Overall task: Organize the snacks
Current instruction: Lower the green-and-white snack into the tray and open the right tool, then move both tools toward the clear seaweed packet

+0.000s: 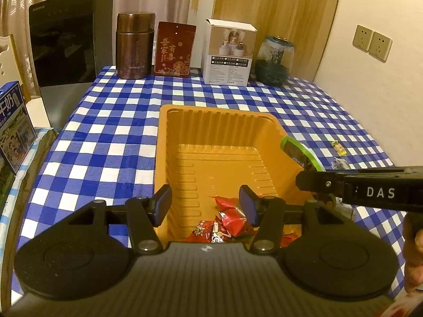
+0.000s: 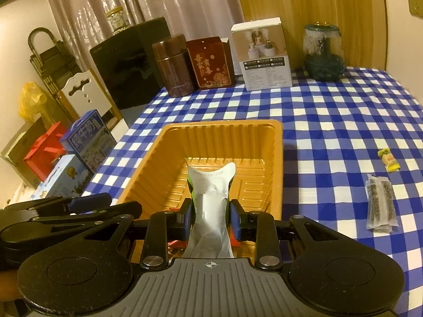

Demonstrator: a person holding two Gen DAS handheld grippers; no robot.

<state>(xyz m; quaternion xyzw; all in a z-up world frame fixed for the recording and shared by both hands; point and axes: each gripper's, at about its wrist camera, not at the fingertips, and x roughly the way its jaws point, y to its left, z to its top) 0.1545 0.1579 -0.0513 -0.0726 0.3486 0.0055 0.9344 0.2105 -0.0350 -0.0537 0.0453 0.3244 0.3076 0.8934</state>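
Observation:
An orange plastic tray (image 1: 216, 121) sits mid-table on the blue checked cloth, also in the right wrist view (image 2: 222, 132). Red snack packets (image 1: 230, 218) lie at its near end. My left gripper (image 1: 207, 203) is open and empty above those packets. My right gripper (image 2: 210, 218) is shut on a green and silver snack pouch (image 2: 211, 198), held over the tray's near right side; the pouch shows green-edged in the left wrist view (image 1: 300, 153). A small yellow candy (image 2: 388, 159) and a clear packet of dark sticks (image 2: 380, 204) lie on the cloth right of the tray.
Along the table's back stand a brown flask (image 1: 134, 45), a red box (image 1: 174, 50), a white carton (image 1: 228, 52) and a dark glass jar (image 1: 273, 60). A black appliance (image 1: 66, 39) and milk cartons (image 2: 90, 140) sit off the left edge.

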